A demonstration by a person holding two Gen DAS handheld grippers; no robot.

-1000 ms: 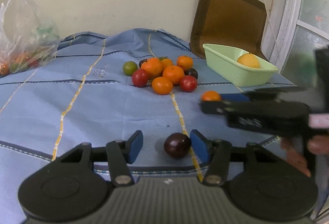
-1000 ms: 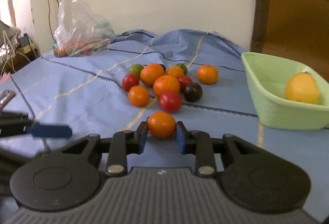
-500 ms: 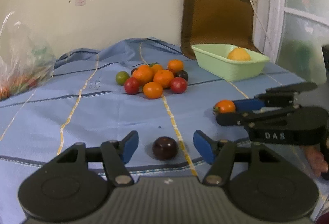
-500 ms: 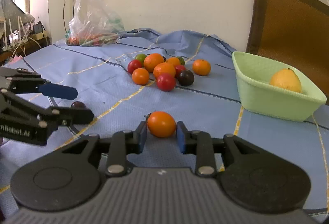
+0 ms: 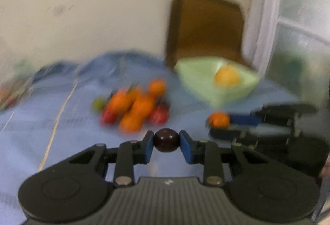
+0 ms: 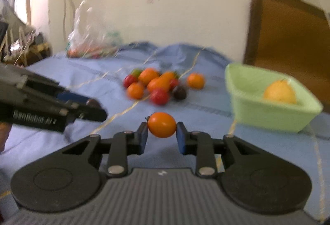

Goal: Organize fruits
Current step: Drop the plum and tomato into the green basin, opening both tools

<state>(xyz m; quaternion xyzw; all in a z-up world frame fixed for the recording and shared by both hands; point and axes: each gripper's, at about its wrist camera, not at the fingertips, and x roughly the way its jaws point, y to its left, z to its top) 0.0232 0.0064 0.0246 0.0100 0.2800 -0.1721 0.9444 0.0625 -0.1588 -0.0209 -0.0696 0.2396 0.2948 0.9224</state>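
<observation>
My left gripper (image 5: 166,142) is shut on a dark purple fruit (image 5: 166,140) and holds it above the blue cloth. My right gripper (image 6: 162,130) is shut on an orange tomato (image 6: 162,125), also off the cloth. Each gripper shows in the other's view: the right one (image 5: 224,121) with its orange tomato (image 5: 219,119), the left one (image 6: 90,106) at the left. A pile of orange, red, green and dark fruits (image 6: 158,84) lies mid-table. A light green basket (image 6: 268,109) at the right holds a yellow-orange fruit (image 6: 279,92).
A blue cloth (image 6: 61,84) with yellow stripes covers the table. A clear plastic bag of produce (image 6: 90,39) sits at the back left. A brown chair back (image 6: 286,35) stands behind the basket. A window frame (image 5: 268,18) is at the far right.
My left gripper has closed on the dark purple fruit and lifted it. The right gripper has risen with its orange tomato. Both views are now motion-blurred.
</observation>
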